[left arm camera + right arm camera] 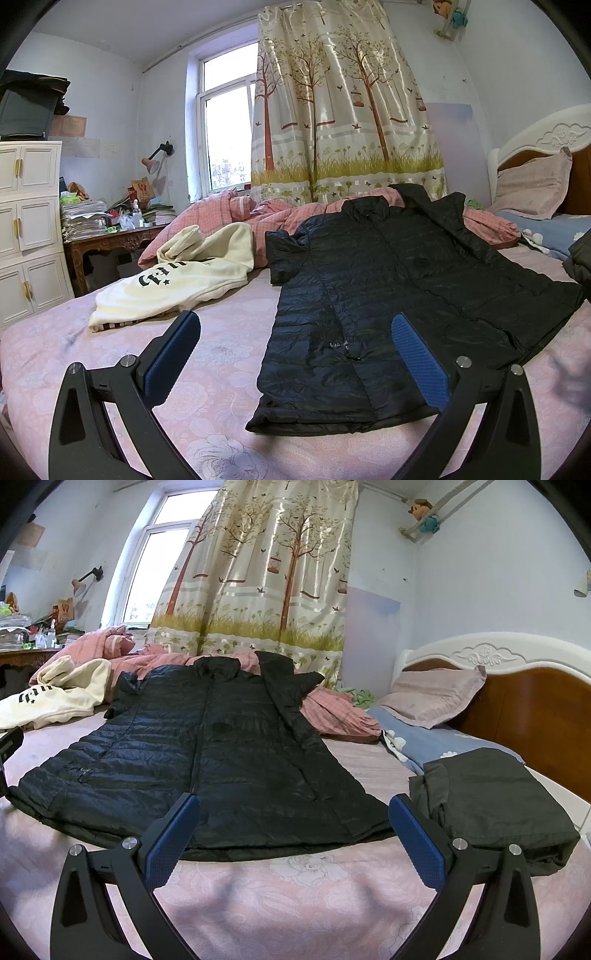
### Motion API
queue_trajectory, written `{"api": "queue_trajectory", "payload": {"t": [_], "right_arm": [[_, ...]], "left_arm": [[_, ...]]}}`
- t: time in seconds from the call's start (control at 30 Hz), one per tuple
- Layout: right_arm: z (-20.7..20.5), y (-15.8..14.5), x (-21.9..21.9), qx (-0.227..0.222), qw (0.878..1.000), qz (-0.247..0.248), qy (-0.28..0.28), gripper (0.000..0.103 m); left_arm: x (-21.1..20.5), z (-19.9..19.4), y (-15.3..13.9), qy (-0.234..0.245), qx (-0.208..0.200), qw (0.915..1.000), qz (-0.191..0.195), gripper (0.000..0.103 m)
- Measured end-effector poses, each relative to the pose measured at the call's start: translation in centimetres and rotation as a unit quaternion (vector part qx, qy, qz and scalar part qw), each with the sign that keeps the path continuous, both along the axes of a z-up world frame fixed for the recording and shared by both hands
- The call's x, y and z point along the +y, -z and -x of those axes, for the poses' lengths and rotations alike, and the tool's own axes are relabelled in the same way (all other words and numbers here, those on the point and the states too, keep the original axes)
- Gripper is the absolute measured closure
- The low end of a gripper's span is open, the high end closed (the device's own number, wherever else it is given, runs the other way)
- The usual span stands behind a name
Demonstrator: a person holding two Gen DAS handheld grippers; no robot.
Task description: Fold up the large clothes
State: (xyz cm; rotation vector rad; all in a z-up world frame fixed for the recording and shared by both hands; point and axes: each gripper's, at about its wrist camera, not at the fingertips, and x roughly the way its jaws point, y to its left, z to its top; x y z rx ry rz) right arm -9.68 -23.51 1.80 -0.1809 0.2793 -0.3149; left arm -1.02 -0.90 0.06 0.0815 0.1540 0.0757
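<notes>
A black quilted jacket (388, 288) lies spread flat, front up, on the pink flowered bed sheet (221, 369), its hem toward me and its collar toward the window. My left gripper (295, 321) hovers open over the hem's left part, nothing between its blue pads. In the right wrist view the same jacket (207, 760) fills the middle. My right gripper (293, 801) stands open just above the hem's right part, empty. The left sleeve is folded in near the shoulder (284, 254).
A cream hoodie (177, 280) with black lettering lies crumpled left of the jacket. A folded dark garment (491, 805) sits at the bed's right edge. Pink checked quilt (229, 218), pillow (432, 698) and headboard (535, 716) lie behind. A desk (107, 240) and white cabinet (29, 229) stand left.
</notes>
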Motion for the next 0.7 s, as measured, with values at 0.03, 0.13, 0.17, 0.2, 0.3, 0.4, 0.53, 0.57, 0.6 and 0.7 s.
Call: {"api": "queue_trajectory", "payload": {"t": [0.03,0.13,0.17,0.2,0.3,0.4,0.53,0.57,0.6,0.7], "right_arm": [[0.0,0.0,-0.1,0.001,1.000,0.000,0.000,0.000],[0.0,0.0,-0.1,0.001,1.000,0.000,0.000,0.000],[0.0,0.0,0.0,0.000,1.000,0.000,0.000,0.000],[0.0,0.0,0.0,0.000,1.000,0.000,0.000,0.000],[-0.1,-0.1,0.0,0.001,1.000,0.000,0.000,0.000],[-0.1,-0.1,-0.1,0.001,1.000,0.000,0.000,0.000],[-0.1,-0.1,-0.1,0.001,1.000,-0.001,0.000,0.000],[-0.1,-0.1,0.0,0.001,1.000,-0.001,0.000,0.000],[-0.1,-0.1,0.0,0.001,1.000,-0.001,-0.001,0.000],[-0.1,-0.4,-0.7,0.010,0.999,-0.027,-0.017,0.000]], "left_arm": [[0.1,0.0,0.0,0.000,0.000,1.0000,0.000,0.000],[0.1,0.0,0.0,0.000,0.001,1.0000,0.000,0.000],[0.1,0.0,0.0,0.000,0.002,1.0000,0.000,0.000],[0.1,0.0,0.1,0.000,0.002,1.0000,0.000,0.000],[0.1,0.0,0.1,0.000,0.001,1.0000,0.000,0.000],[0.1,0.0,0.0,0.000,0.001,1.0000,-0.001,0.000],[0.1,0.0,-0.1,0.000,0.002,1.0000,0.000,0.000],[0.3,-0.2,-0.1,0.006,0.010,0.9999,0.006,0.000],[0.7,-0.4,-0.2,0.019,0.025,0.9993,0.021,0.000],[2.6,0.2,-0.5,0.059,0.041,0.9957,0.058,0.000]]}}
